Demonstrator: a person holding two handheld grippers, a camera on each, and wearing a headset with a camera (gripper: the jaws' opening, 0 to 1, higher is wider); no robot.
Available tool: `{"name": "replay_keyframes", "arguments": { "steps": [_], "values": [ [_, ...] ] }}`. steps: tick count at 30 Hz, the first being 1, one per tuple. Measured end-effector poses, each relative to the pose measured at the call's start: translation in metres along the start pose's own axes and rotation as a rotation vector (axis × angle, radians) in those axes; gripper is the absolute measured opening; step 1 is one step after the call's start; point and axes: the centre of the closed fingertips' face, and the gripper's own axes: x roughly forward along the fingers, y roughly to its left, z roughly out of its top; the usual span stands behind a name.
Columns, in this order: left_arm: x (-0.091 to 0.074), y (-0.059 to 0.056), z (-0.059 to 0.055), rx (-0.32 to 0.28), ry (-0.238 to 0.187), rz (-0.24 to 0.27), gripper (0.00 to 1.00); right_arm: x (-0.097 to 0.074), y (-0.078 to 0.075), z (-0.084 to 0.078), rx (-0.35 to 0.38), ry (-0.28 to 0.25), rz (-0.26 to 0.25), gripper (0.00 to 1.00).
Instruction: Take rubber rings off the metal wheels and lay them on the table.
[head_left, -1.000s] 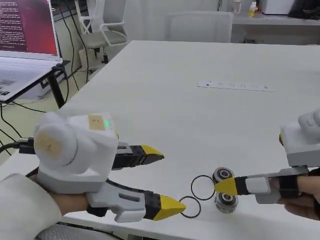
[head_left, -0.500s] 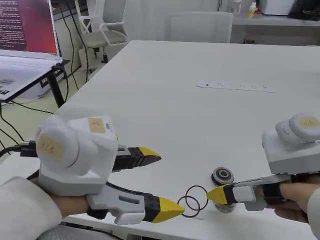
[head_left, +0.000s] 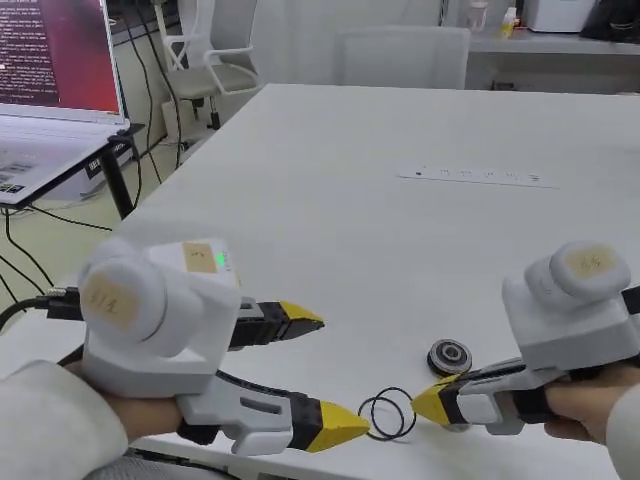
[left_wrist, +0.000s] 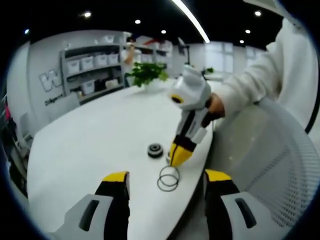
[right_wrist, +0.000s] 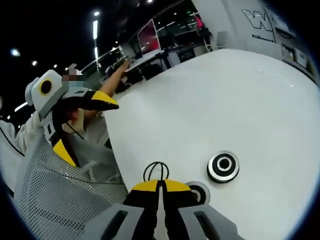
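Two thin black rubber rings (head_left: 388, 416) flat on the white table (head_left: 400, 230), overlapping, close to the near edge at about 6 o'clock of the head view. At 3 o'clock of the rings, touching their rim: the yellow tip of the right gripper (head_left: 428, 401), jaws pressed together into a single point; ring nipped between them or not, cannot tell. In the right gripper view, the rings (right_wrist: 156, 171) just past that closed tip, toward 12 o'clock. One metal wheel (head_left: 450, 355) lying flat at 1 o'clock of the rings, just apart from the right gripper. Second metal wheel (right_wrist: 200, 192) half hidden under the right gripper's jaw, at 7 o'clock of the first in the right gripper view. Left gripper (head_left: 322, 372) at 9 o'clock of the rings, held in a white-sleeved hand, spread wide with nothing between the jaws, lower yellow tip just beside the rings. In the left gripper view, the rings (left_wrist: 168, 177) between and slightly ahead of the two yellow tips, the first wheel (left_wrist: 155, 149) beyond at 11 o'clock, the right gripper coming down onto the rings from 12 o'clock. Far across the table at 12 o'clock of the head view, a white power strip (head_left: 475, 174); off the table at 10 o'clock, a lit screen (head_left: 55, 50).
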Motion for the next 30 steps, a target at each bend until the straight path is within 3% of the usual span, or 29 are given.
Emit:
{"name": "replay_keyframes", "arguments": {
  "steps": [4, 15, 25, 30],
  "values": [
    [0.001, -0.001, -0.004, 0.001, 0.019, -0.007, 0.60, 0.000, 0.000, 0.001, -0.009, -0.008, 0.001, 0.02],
    [0.001, -0.002, -0.002, -0.005, 0.013, -0.012, 0.59, -0.004, -0.004, 0.003, -0.020, -0.016, -0.011, 0.05],
    [0.002, -0.004, -0.004, -0.006, 0.020, -0.023, 0.60, -0.011, -0.003, 0.019, -0.032, -0.088, -0.006, 0.13],
    [0.002, -0.005, -0.003, -0.023, 0.014, -0.033, 0.61, -0.013, -0.008, 0.022, -0.051, -0.100, -0.033, 0.20]
  ]
}}
